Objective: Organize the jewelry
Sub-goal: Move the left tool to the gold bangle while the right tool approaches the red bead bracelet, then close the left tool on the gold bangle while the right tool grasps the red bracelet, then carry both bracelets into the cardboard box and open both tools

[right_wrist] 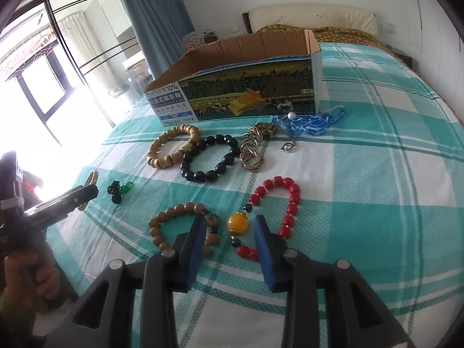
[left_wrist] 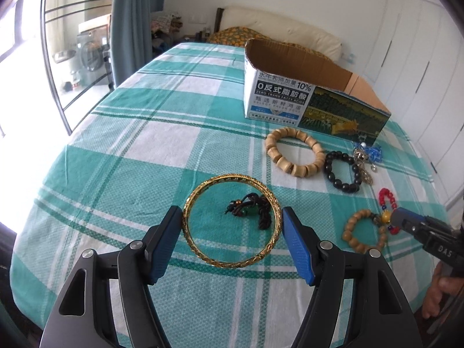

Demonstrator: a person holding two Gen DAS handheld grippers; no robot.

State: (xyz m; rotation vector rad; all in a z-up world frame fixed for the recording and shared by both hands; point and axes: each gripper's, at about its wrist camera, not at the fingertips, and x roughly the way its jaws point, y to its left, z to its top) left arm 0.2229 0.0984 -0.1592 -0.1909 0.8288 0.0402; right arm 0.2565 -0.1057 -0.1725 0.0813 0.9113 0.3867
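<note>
- Gold bangle clamped across its width between the blue pads of the left gripper, seemingly just clear of the bedspread
- Seen through the ring: dark cord charm with green beads, lying on the teal check bedspread
- Right gripper low over the bedspread, jaws narrowed but apart, yellow bead of the red bracelet between the pads, none pressing on it
- Left pad of that gripper over the edge of a brown bead bracelet, just beside the red one
- Farther back, pale wooden bracelet touching the black bead bracelet
- Metal ring chain right of the black one, a small silver pendant beside it
- Blue bead strand with a white pearl at the foot of the box
- Open cardboard box behind everything; inside mostly hidden
- Hands on each gripper's handle at the picture edges
- Pillows, curtain and window beyond
</note>
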